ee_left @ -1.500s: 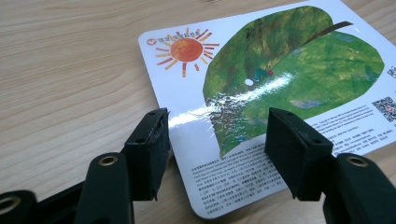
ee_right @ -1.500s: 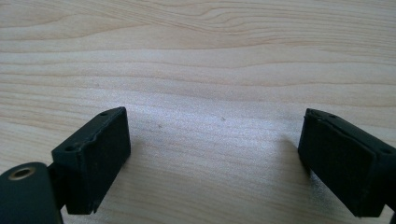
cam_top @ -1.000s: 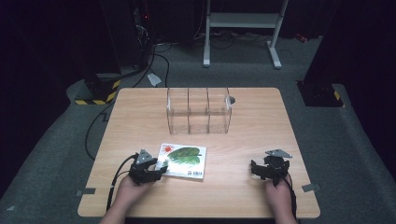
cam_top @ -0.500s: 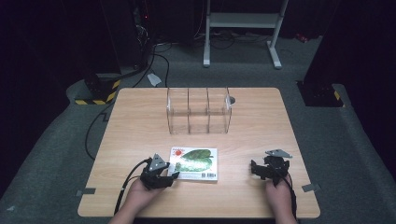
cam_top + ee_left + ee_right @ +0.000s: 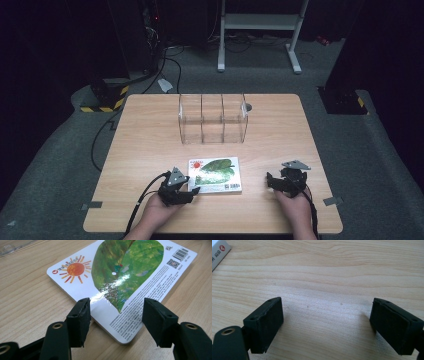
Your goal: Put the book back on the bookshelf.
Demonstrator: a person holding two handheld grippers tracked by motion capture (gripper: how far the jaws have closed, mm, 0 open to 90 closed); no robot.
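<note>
Left tool (image 5: 113, 315) agape astride book (image 5: 120, 277) corner.

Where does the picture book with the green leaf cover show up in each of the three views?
High view: book lies flat at near centre of the table, beside the left tongs.
Left gripper view: book spans the upper centre, its near corner between open jaws.
Right gripper view: a white corner at top left.
Shared landmark: the book's white edge.
</note>
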